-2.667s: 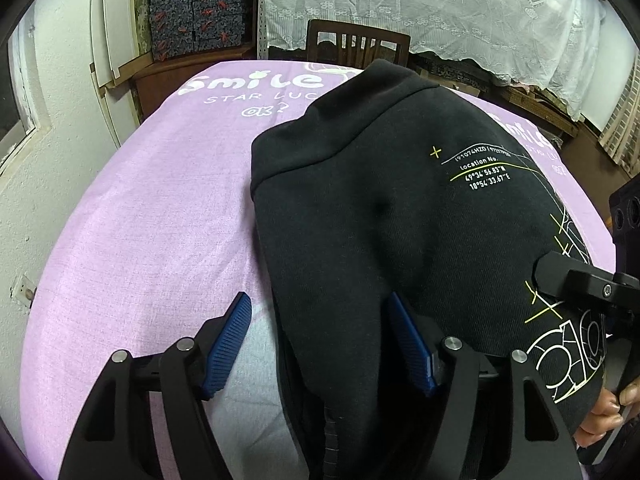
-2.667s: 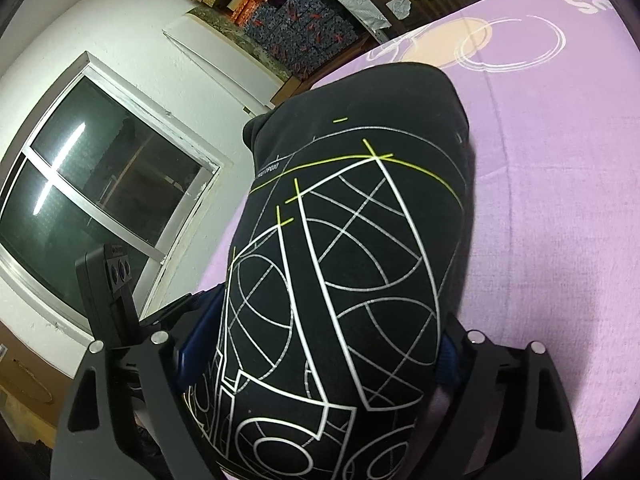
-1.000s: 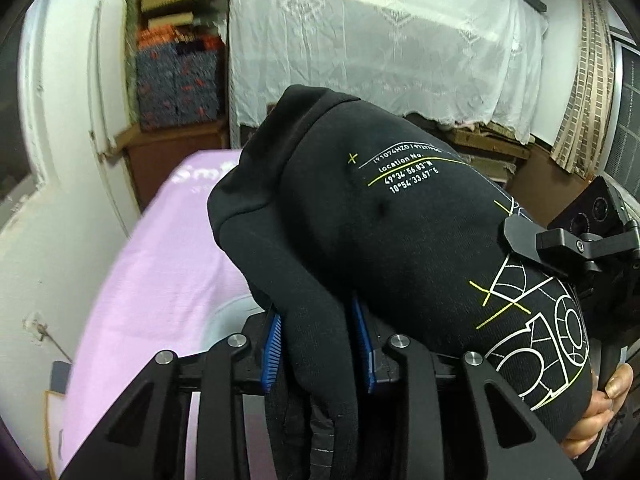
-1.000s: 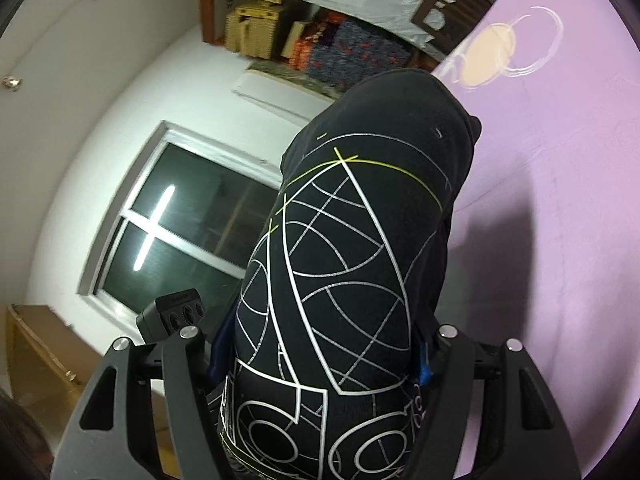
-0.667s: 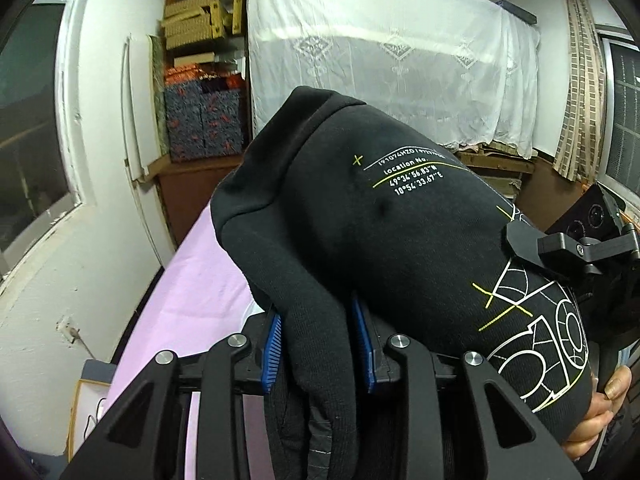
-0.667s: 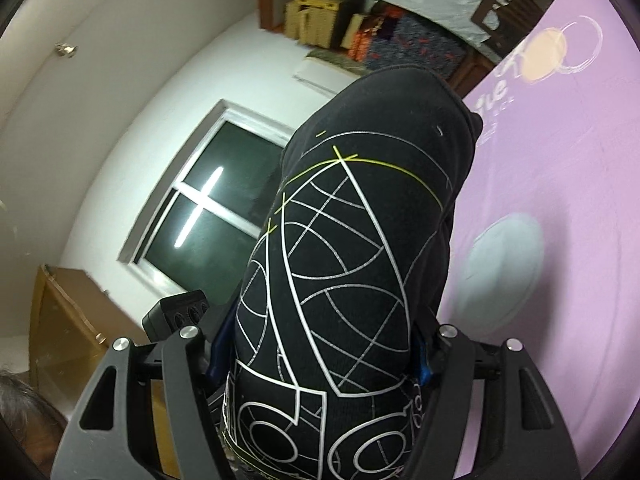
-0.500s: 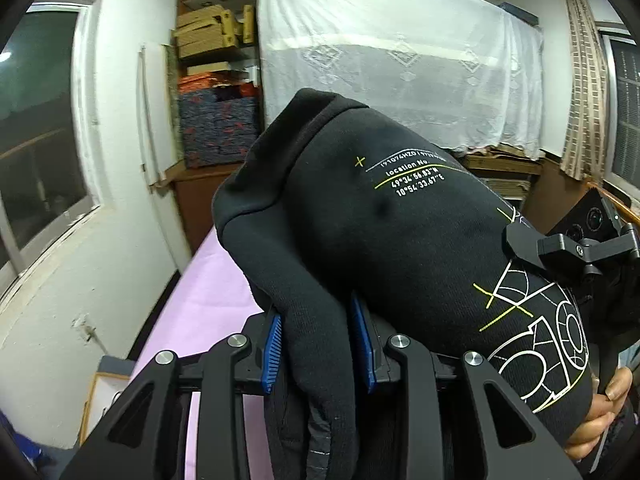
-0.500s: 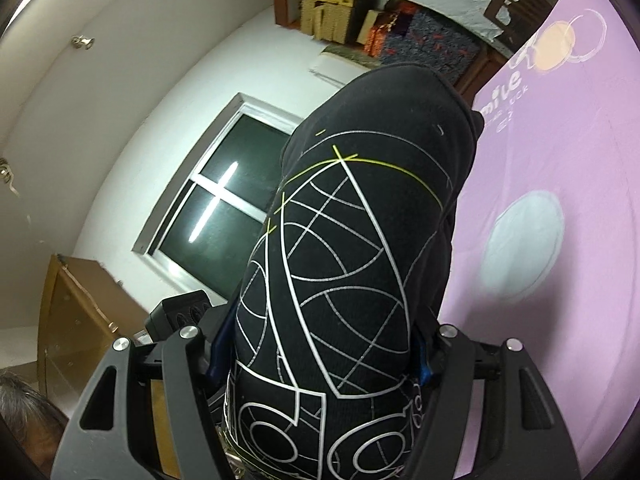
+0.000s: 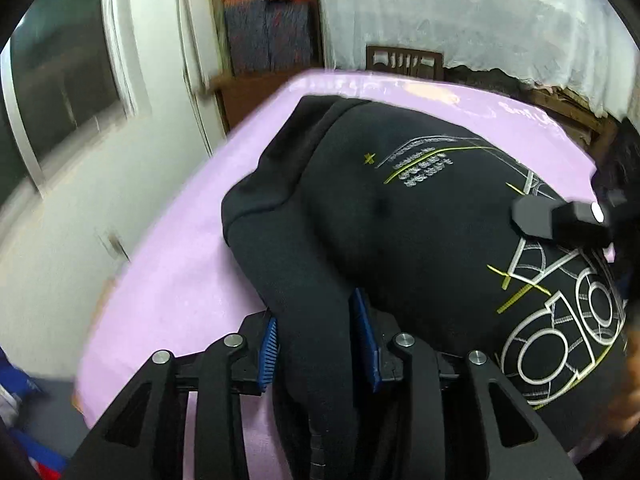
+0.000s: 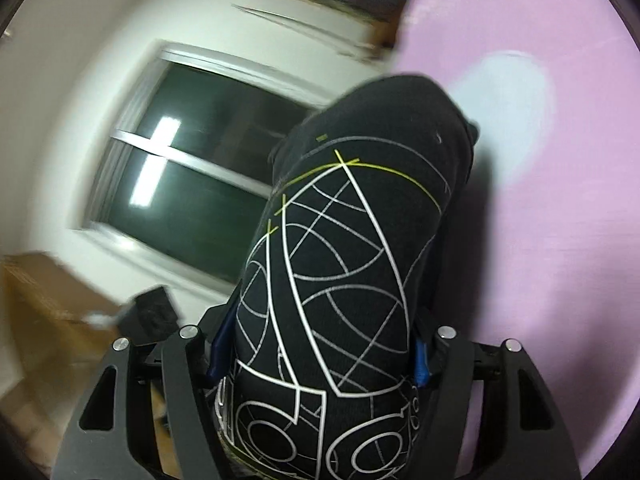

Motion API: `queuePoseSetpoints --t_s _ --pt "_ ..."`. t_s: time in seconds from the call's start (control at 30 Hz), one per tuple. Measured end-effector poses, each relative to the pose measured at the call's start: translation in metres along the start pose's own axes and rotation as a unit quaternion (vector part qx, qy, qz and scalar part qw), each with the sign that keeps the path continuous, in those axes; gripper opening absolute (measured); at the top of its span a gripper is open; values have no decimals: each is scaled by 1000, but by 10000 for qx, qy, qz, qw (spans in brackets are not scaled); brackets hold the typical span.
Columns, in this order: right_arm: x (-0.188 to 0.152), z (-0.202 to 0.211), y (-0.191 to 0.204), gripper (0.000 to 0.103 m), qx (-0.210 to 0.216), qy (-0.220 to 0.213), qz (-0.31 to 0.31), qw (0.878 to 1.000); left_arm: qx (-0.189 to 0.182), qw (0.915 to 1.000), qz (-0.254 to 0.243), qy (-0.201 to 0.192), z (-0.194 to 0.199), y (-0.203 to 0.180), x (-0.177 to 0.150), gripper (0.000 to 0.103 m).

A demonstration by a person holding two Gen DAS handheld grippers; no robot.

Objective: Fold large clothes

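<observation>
The black sweatshirt, printed with white and yellow line graphics, is folded into a thick bundle and held by both claws above the purple-covered surface.

The left claw is clamped on a narrow dark fold at the bundle's left edge, its blue pads pressing the cloth from both sides; its jaws have just been opening a little, with the fold between them. The rest of the bundle bulges ahead and to the right of this claw, its far end low over the purple cover; whether it touches there is unclear.

The right claw stands much wider, closed on the full thickness of the printed part of the bundle, which fills the gap between its blue pads and rises ahead of it. The purple cover lies to the right of this claw, a dark window to its left.

No containers can be made out clearly; blurred stacked goods stand far ahead of the left claw.
</observation>
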State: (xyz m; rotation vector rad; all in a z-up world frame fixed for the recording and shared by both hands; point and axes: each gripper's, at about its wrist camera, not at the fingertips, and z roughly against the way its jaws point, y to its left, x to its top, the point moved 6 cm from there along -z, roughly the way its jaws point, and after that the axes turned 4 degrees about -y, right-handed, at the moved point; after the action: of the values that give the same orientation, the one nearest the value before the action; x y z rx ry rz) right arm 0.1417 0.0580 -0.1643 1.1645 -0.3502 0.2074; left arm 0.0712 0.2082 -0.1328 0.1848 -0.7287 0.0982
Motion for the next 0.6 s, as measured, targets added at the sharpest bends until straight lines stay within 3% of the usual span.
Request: queuePoseSetpoints --t_s 0.07,0.2,0.27,0.37,0.5,0.6 --pt "-3 4 -4 68 -37 136 -25 9999 90 9999 -132 -1 4 -6 -1 36" --pt "-4 12 0 75 -581 191 357 9975 60 10000 40 56 7 0 -3 46" --pt "-5 16 1 76 -733 183 378 9964 -43 9997 225 130 9 9 -5 56" --pt "-6 28 3 77 -871 149 380 9954 -244 9984 461 202 12 18 -9 59" --pt "-7 44 10 78 -1055 -73 550 9929 -298 9981 527 128 25 22 -8 59" --pt "-10 64 29 78 -1232 -506 1055 9855 -269 9980 574 -87 41 23 2 64"
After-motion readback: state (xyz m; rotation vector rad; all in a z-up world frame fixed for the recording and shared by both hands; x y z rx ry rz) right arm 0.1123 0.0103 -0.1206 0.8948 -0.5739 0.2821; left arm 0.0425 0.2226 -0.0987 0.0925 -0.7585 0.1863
